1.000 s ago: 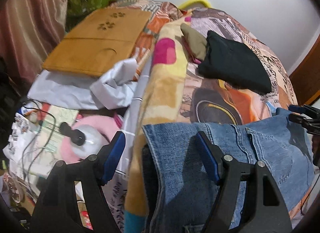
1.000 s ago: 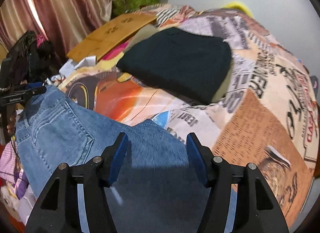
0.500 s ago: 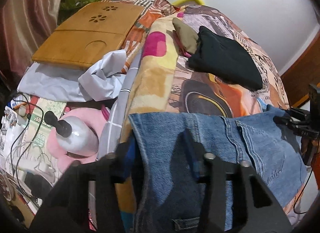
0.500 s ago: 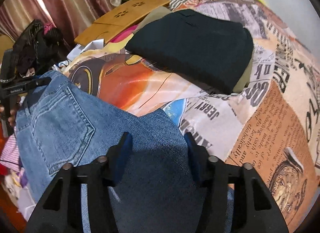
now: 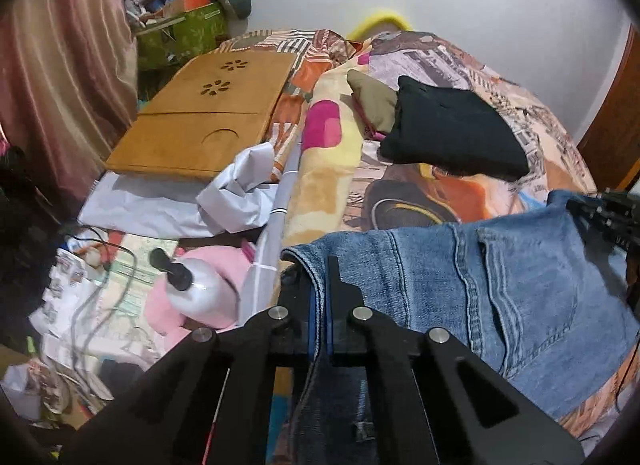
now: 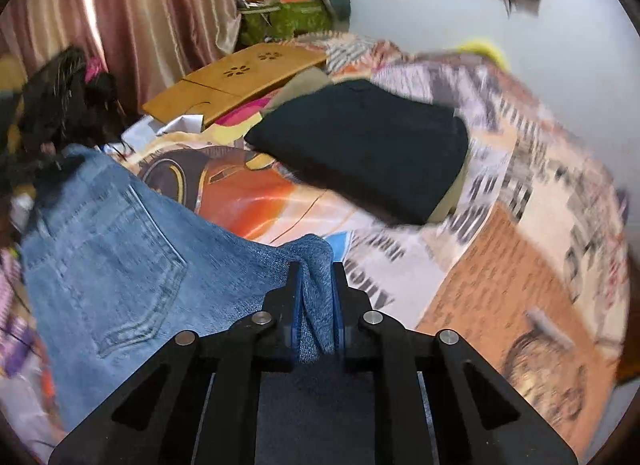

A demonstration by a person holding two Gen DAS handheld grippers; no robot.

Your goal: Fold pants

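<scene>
Blue jeans lie across the near edge of the bed, back pocket up; they also show in the right wrist view. My left gripper is shut on the jeans' left edge. My right gripper is shut on a bunched fold at the jeans' right edge. The right gripper also shows at the far right of the left wrist view. The denim hangs below both grippers, out of sight.
A folded black garment lies on the patterned bedspread beyond the jeans, also in the right wrist view. A wooden lap tray, white crumpled cloth, pump bottle and clutter lie left. Curtain behind.
Both grippers were open around the jeans' edges and have now closed on the denim. Both views have tilted up and the right view is blurred from motion.
</scene>
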